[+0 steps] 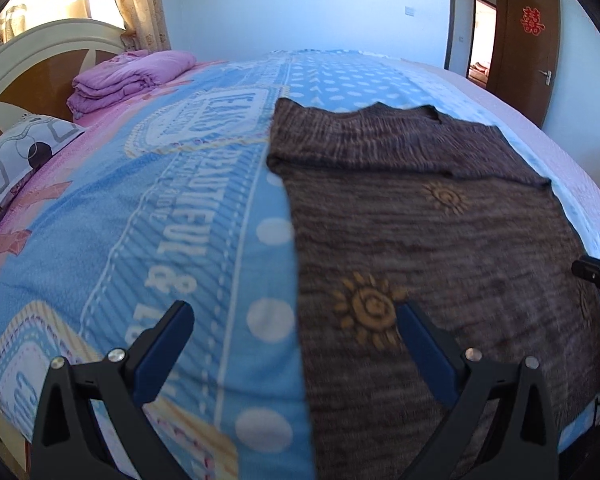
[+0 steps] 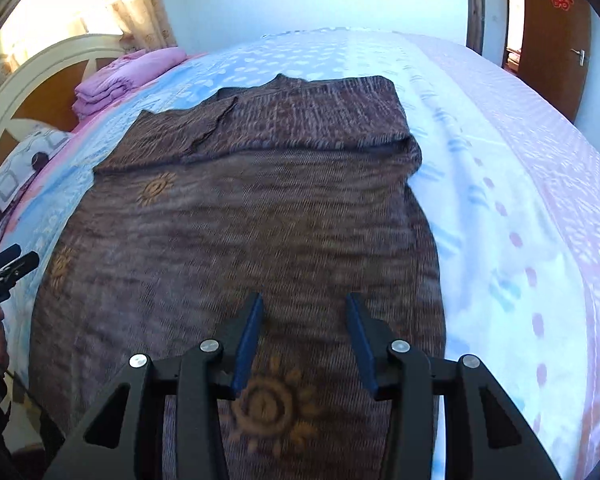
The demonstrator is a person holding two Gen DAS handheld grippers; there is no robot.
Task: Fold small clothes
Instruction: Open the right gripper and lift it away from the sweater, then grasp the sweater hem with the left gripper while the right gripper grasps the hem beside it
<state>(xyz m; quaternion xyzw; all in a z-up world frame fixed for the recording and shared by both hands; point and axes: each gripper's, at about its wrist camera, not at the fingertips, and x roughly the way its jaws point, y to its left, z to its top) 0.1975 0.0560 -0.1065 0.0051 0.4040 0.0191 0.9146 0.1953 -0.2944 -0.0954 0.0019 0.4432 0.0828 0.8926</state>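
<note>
A brown knitted sweater (image 1: 440, 240) with yellow sun motifs lies flat on the bed, its sleeves folded across the upper part. My left gripper (image 1: 293, 307) stands wide open above the sweater's left edge, one finger over the blue blanket (image 1: 160, 220) and the other over the knit. In the right wrist view the sweater (image 2: 240, 220) fills the middle. My right gripper (image 2: 304, 298) hangs open over its lower part, near a sun motif, with nothing between its pads. Each gripper shows at the edge of the other's view.
A folded pink quilt (image 1: 128, 76) and a patterned pillow (image 1: 16, 152) lie by the white headboard (image 1: 40, 60) at the left. To the right of the sweater the bedspread (image 2: 520, 200) is pale and pink. A brown door (image 1: 528, 60) stands open at the far right.
</note>
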